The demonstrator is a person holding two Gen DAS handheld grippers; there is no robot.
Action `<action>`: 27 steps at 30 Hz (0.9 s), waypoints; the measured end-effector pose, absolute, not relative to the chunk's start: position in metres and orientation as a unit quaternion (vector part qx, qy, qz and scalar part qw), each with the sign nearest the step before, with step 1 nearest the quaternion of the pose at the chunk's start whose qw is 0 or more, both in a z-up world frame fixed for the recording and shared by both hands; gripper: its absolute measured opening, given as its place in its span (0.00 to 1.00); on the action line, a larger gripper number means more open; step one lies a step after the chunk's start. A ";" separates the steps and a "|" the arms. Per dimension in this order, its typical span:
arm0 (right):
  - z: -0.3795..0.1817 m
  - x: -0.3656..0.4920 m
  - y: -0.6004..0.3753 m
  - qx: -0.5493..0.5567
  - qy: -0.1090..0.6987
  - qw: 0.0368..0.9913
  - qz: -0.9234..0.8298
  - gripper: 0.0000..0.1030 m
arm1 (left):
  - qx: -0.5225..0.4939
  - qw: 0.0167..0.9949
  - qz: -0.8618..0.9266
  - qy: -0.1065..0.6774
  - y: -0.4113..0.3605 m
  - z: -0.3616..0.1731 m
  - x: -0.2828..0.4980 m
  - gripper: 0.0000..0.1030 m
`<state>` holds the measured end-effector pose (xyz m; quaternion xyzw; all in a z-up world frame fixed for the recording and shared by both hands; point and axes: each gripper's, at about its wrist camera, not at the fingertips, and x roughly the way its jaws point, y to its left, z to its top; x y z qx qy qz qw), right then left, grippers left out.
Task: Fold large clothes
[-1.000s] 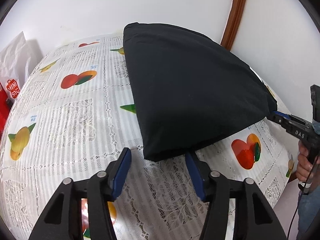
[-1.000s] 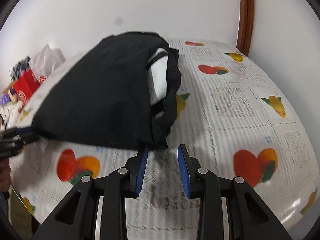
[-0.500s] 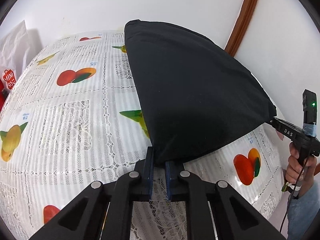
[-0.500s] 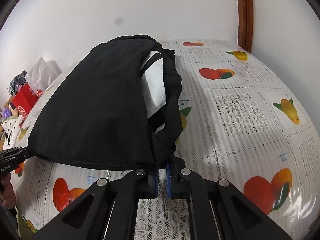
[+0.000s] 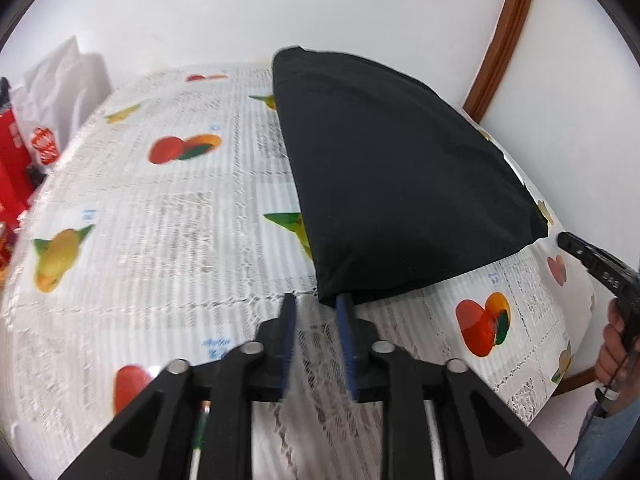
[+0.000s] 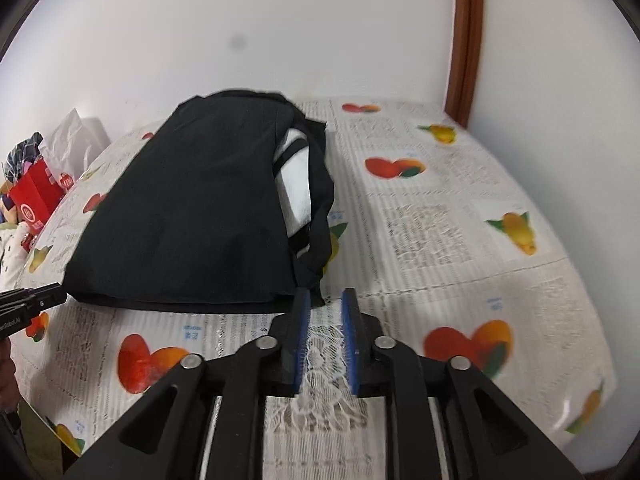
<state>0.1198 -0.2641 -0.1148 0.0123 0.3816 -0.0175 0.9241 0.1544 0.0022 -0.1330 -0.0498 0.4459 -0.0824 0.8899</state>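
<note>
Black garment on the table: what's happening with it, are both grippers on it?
A person holds a gripper in each hand at the near edge of the folded black garment, which lies on the fruit-print tablecloth. The left gripper and the right gripper are both opening, each at a near corner. No cloth is between the pads, so the garment lies free on the table.

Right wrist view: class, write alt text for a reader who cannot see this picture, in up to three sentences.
A folded black garment, white striped fabric showing at its open side, lies on a fruit-print lace tablecloth. The right gripper sits just off its near corner, jaws opening with nothing between them. The left gripper points at the opposite corner.
</note>
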 end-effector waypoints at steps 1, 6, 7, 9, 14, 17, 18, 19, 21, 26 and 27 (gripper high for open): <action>-0.109 0.115 -0.263 0.013 0.378 0.926 -0.020 0.29 | -0.046 0.894 -0.073 0.439 0.002 -0.126 0.148 0.29; -0.077 0.082 -0.251 0.013 0.359 0.933 -0.032 0.47 | -0.061 0.908 -0.069 0.409 0.005 -0.098 0.123 0.53; -0.072 0.077 -0.249 0.014 0.357 0.933 -0.035 0.50 | -0.062 0.911 -0.072 0.401 0.004 -0.091 0.117 0.55; -0.059 0.063 -0.244 0.017 0.352 0.935 -0.042 0.51 | -0.056 0.918 -0.070 0.386 0.001 -0.078 0.104 0.61; -0.036 0.032 -0.229 0.009 0.343 0.937 -0.061 0.68 | -0.046 0.932 -0.057 0.356 -0.007 -0.053 0.072 0.76; -0.025 0.012 -0.221 0.005 0.324 0.943 -0.073 0.83 | -0.042 0.934 -0.053 0.352 -0.011 -0.044 0.058 0.78; -0.021 0.005 -0.219 0.005 0.318 0.945 -0.076 0.87 | -0.036 0.936 -0.051 0.348 -0.013 -0.040 0.052 0.80; -0.017 -0.001 -0.217 0.005 0.315 0.946 -0.078 0.90 | -0.031 0.938 -0.046 0.343 -0.015 -0.037 0.046 0.82; -0.013 -0.012 -0.214 0.001 0.313 0.946 -0.088 0.93 | -0.023 0.941 -0.038 0.336 -0.017 -0.033 0.038 0.85; -0.006 -0.034 -0.214 0.014 0.307 0.947 -0.094 0.97 | -0.024 0.944 -0.039 0.328 -0.019 -0.027 0.023 0.88; -0.005 -0.038 -0.214 0.015 0.306 0.947 -0.097 0.97 | -0.025 0.944 -0.039 0.326 -0.020 -0.026 0.021 0.89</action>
